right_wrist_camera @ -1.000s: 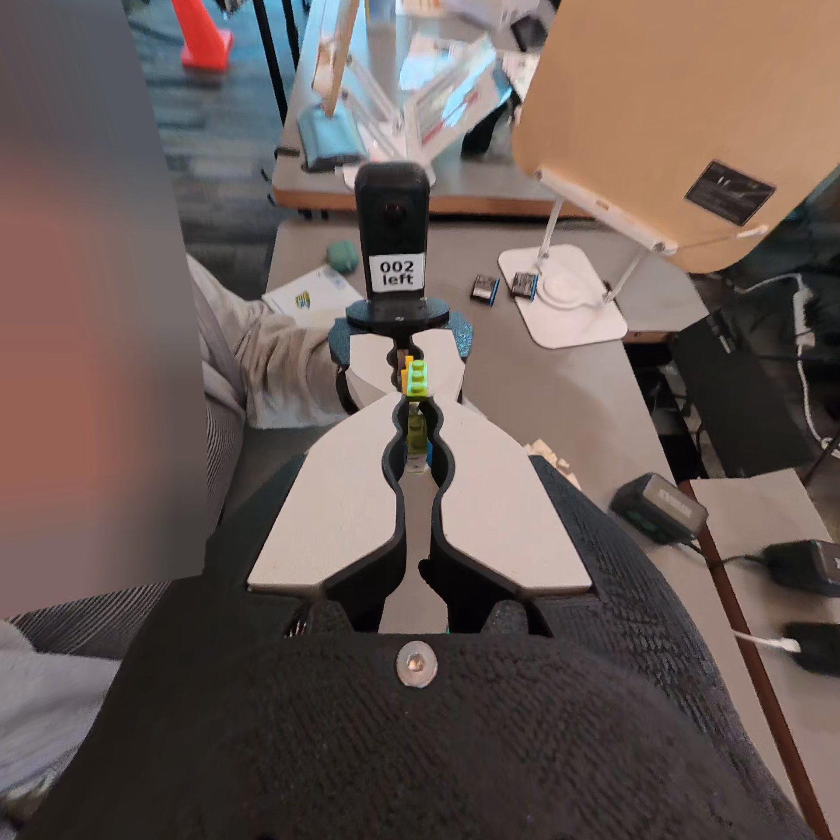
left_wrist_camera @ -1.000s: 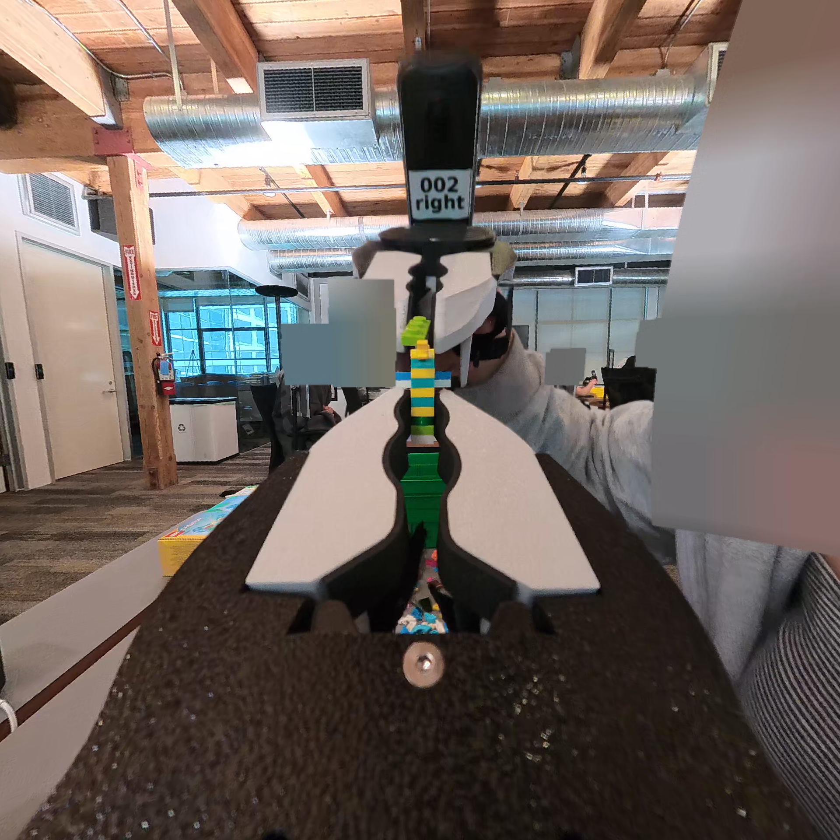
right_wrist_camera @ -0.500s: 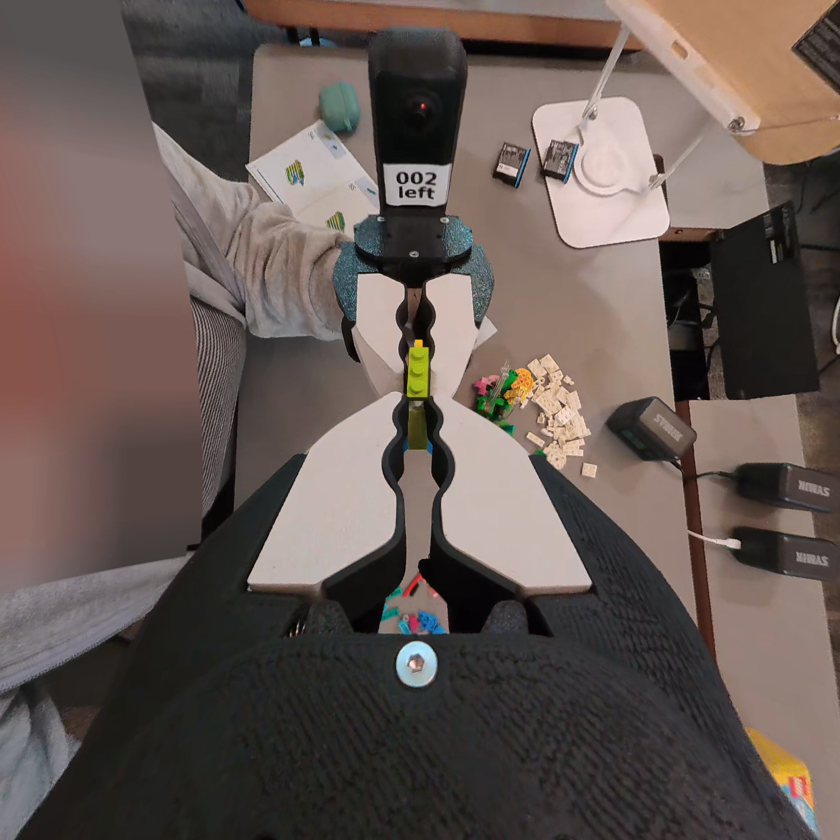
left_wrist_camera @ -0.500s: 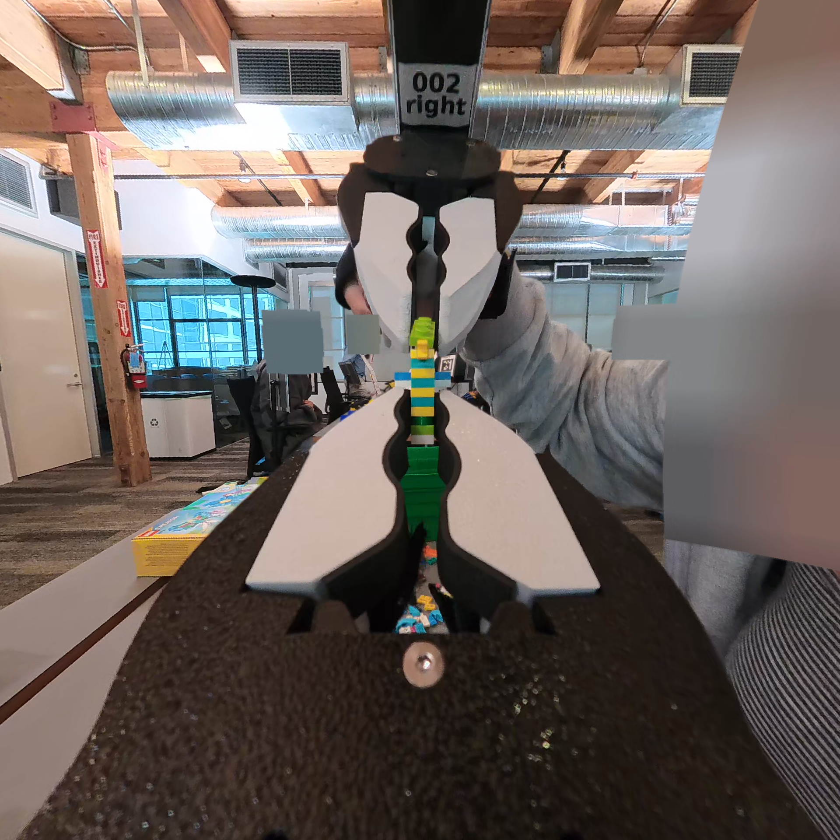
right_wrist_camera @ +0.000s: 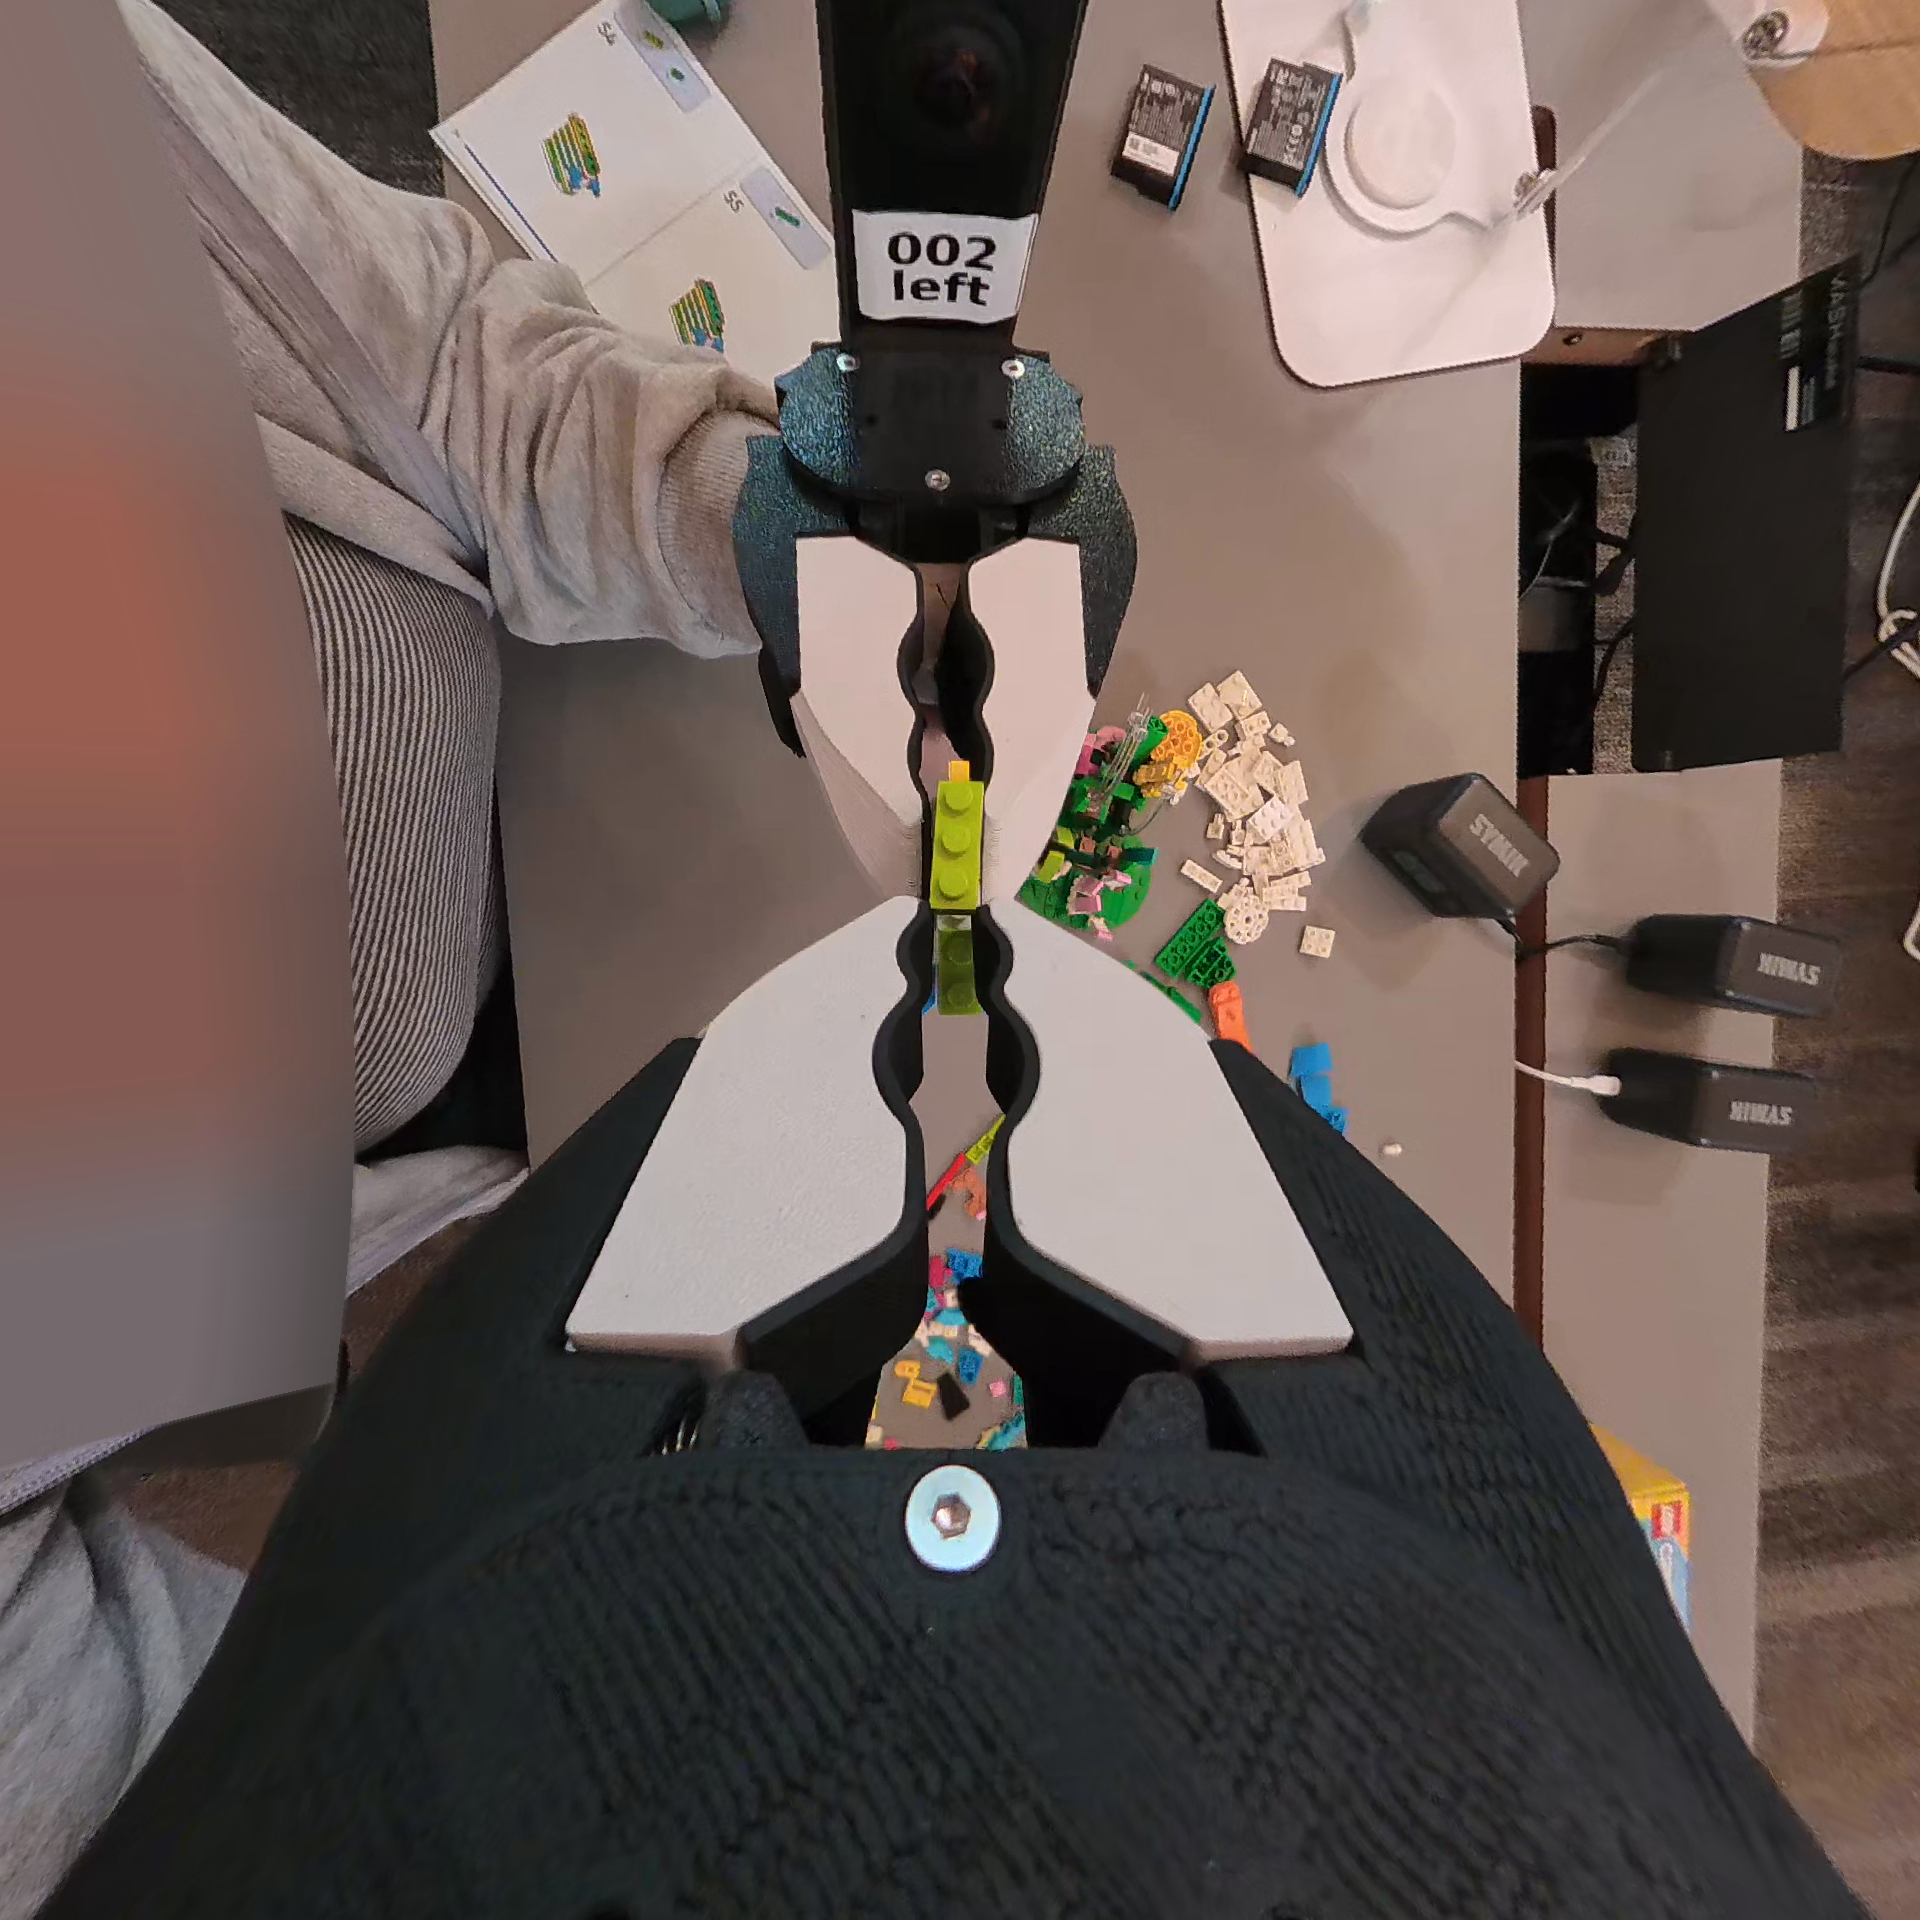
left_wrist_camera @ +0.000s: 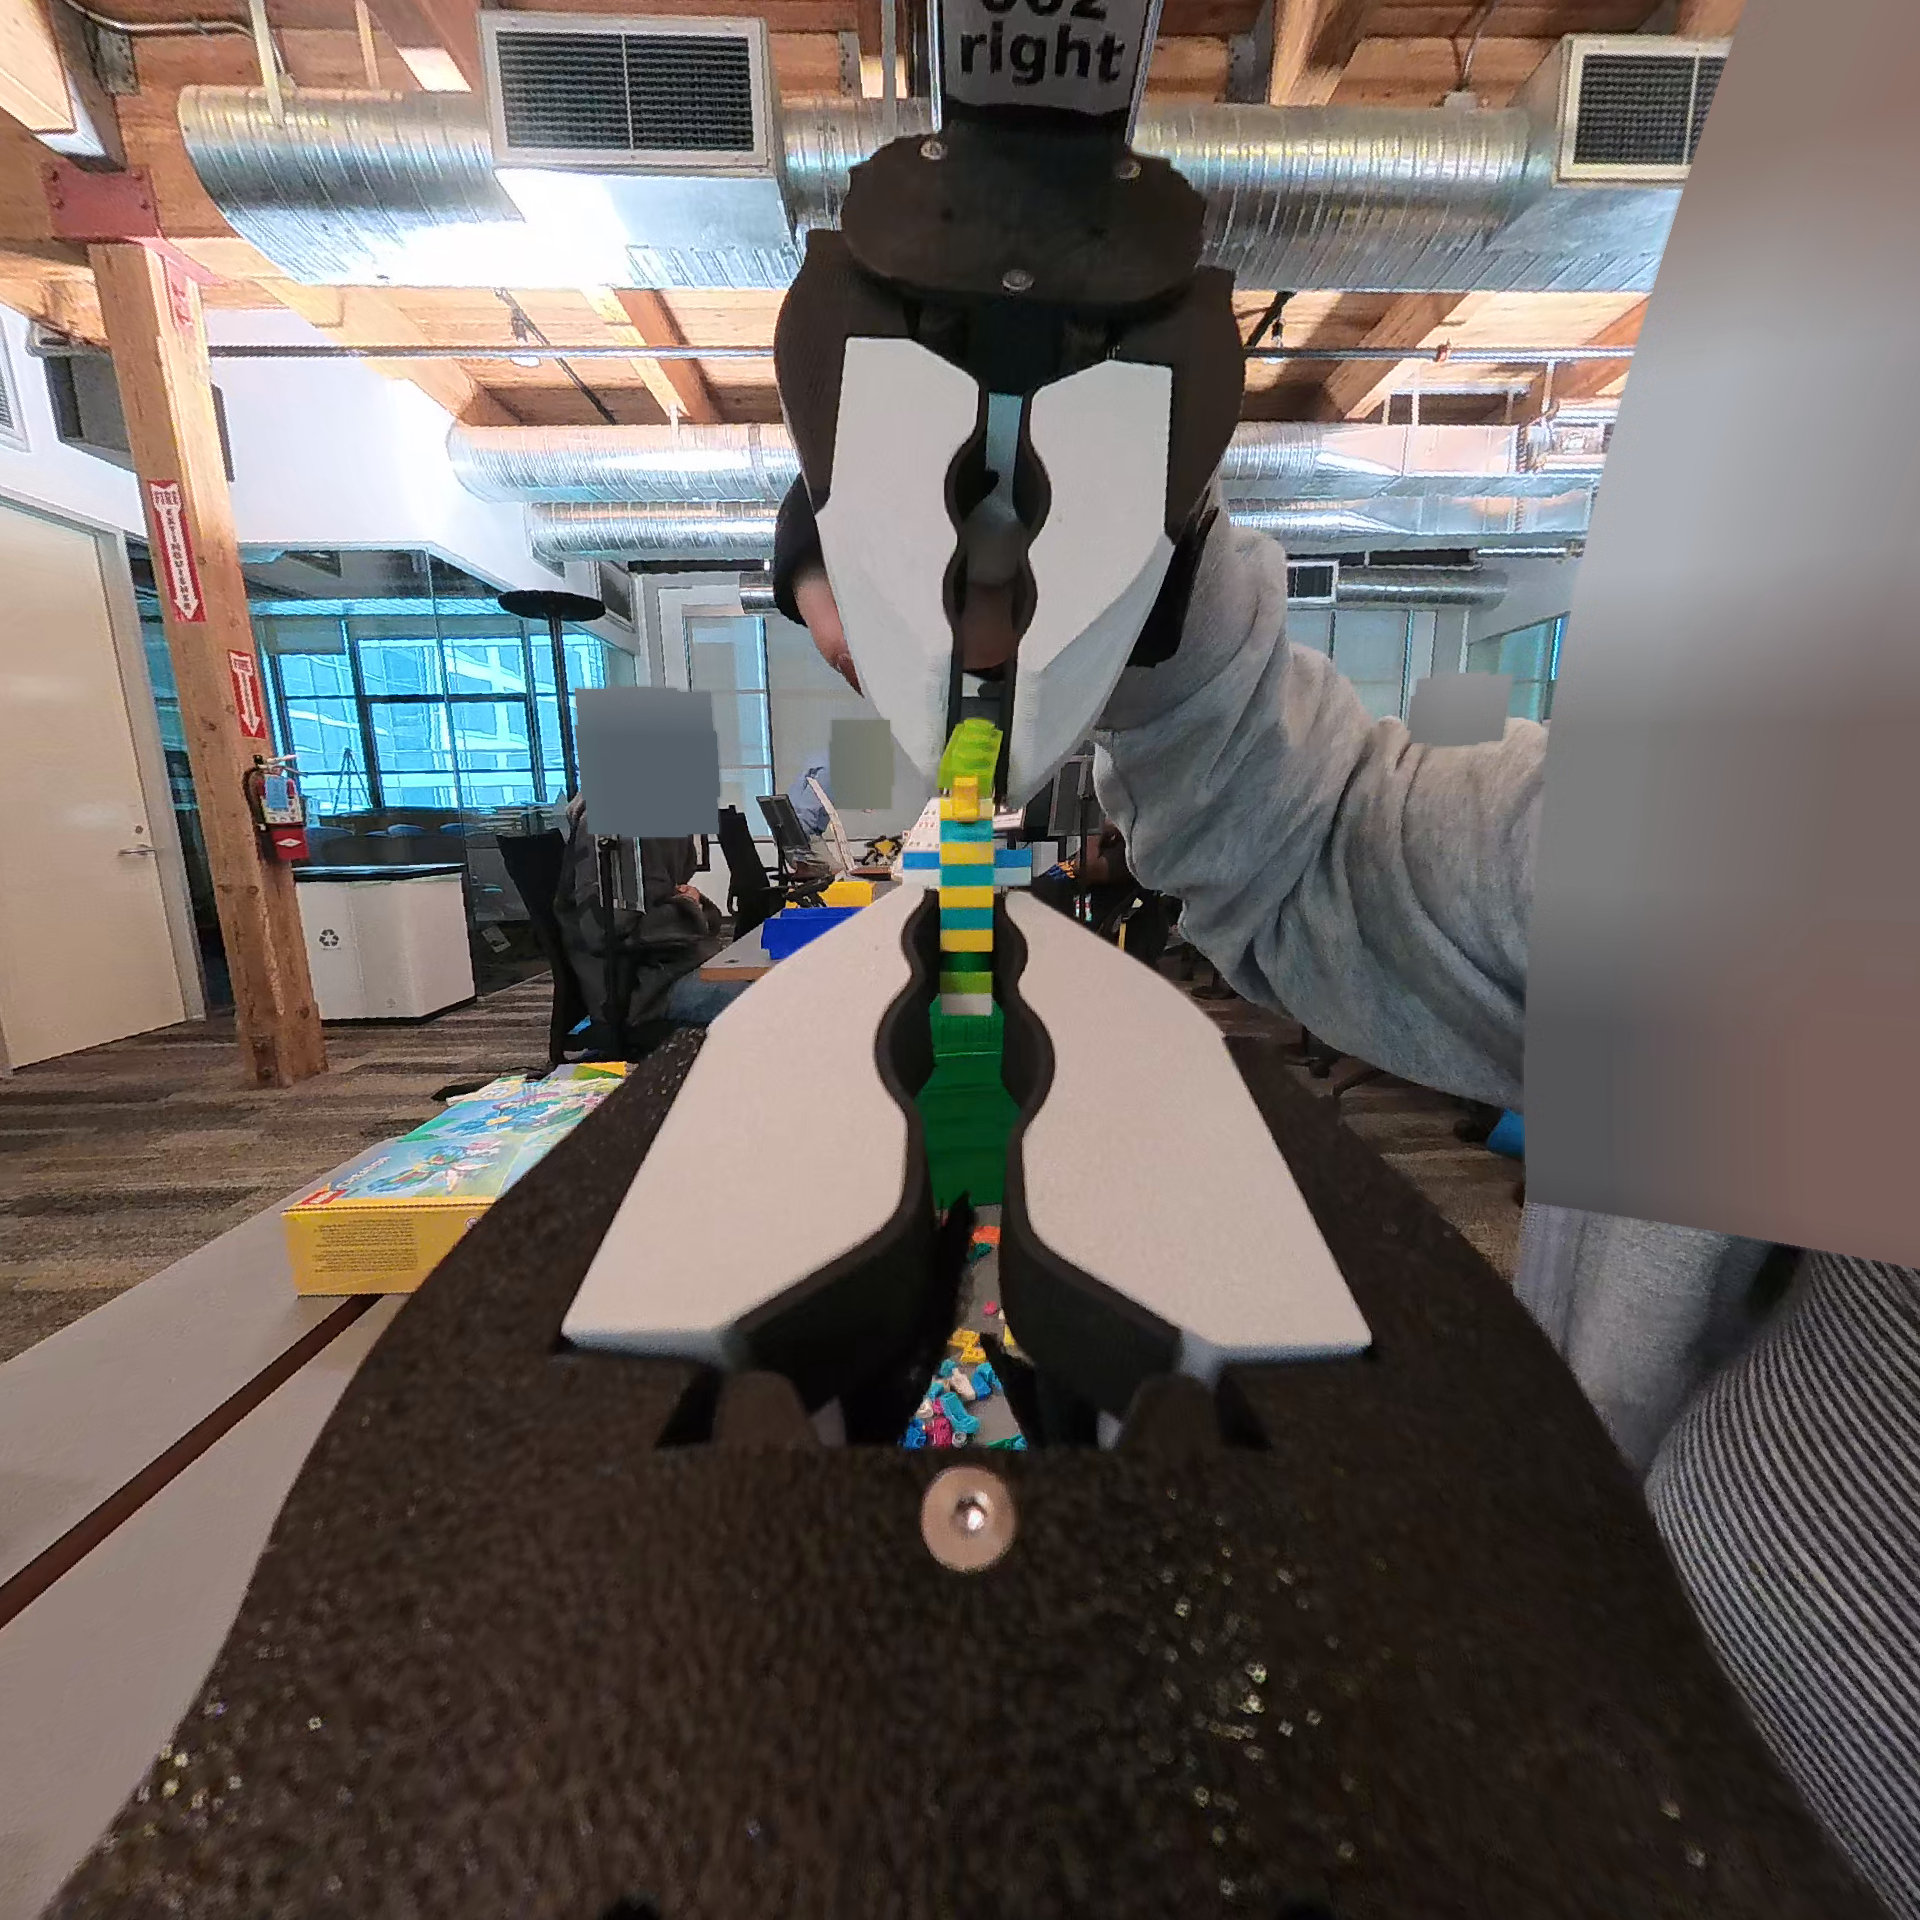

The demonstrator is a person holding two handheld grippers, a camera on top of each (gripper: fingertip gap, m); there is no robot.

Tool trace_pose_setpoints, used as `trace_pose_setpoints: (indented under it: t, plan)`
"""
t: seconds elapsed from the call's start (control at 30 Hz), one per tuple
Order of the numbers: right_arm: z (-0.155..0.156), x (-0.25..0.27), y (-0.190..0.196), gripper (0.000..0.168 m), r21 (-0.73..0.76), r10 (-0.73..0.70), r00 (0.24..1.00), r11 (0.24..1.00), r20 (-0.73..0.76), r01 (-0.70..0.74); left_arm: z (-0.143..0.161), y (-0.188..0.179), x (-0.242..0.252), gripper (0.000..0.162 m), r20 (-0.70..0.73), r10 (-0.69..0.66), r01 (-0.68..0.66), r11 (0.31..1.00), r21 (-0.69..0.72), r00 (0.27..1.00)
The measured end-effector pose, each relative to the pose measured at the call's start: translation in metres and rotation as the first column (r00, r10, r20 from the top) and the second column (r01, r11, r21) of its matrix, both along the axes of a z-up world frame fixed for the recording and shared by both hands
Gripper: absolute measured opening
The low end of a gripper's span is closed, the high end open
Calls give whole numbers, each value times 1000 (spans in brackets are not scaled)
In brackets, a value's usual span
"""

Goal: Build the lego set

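Claws meet tip to tip above the grey table (right_wrist_camera: 1351,582). The left claw (left_wrist_camera: 964,914) is clamped on a narrow lego tower (left_wrist_camera: 964,1081), green at its base with yellow and blue bands higher up, held upright between its fingers. The right claw (right_wrist_camera: 954,925) comes down from above, pinched on a lime green brick (right_wrist_camera: 958,842) that sits right at the tower's top; whether the brick is fully seated cannot be told. In the left wrist view the right claw (left_wrist_camera: 971,748) hangs over the tower with the lime piece (left_wrist_camera: 968,750) between its tips. Loose lego pieces (right_wrist_camera: 1247,810), white, green and pink, lie on the table to the right, more show near through the finger gap. An instruction booklet (right_wrist_camera: 634,156) lies far left, and a yellow lego box (left_wrist_camera: 436,1195) rests at the table's edge.
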State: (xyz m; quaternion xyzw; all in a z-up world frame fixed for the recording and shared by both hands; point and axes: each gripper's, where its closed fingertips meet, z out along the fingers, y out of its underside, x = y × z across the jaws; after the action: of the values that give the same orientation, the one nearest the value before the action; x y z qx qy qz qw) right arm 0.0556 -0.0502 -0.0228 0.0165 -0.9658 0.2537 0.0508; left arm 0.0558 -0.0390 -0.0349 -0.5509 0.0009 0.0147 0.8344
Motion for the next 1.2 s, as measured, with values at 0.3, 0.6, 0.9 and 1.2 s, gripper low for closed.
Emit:
trace_pose_setpoints:
  t: [0.3, 0.6, 0.9, 1.2]
  plan:
    - [2, -2, 1, 6, 3, -21, 1000, 1000, -10, 21, 0, -2, -3, 8, 17, -6, 6, 1000, 9, 1000]
    - [-2, -3, 5, 6, 54, -32, 999, 998, 11, 32, -4, 1, -3, 8, 23, -16, 17, 1000, -8, 1000]
    - [-8, -6, 11, 6, 173, -61, 998, 983, -28, 65, -8, 5, -4, 8, 15, 0, 0, 999, -42, 1000]
    - [-11, -18, 23, 6, 61, -122, 983, 990, -136, 131, -10, -20, -34, 8, 16, 141, -140, 989, -51, 990]
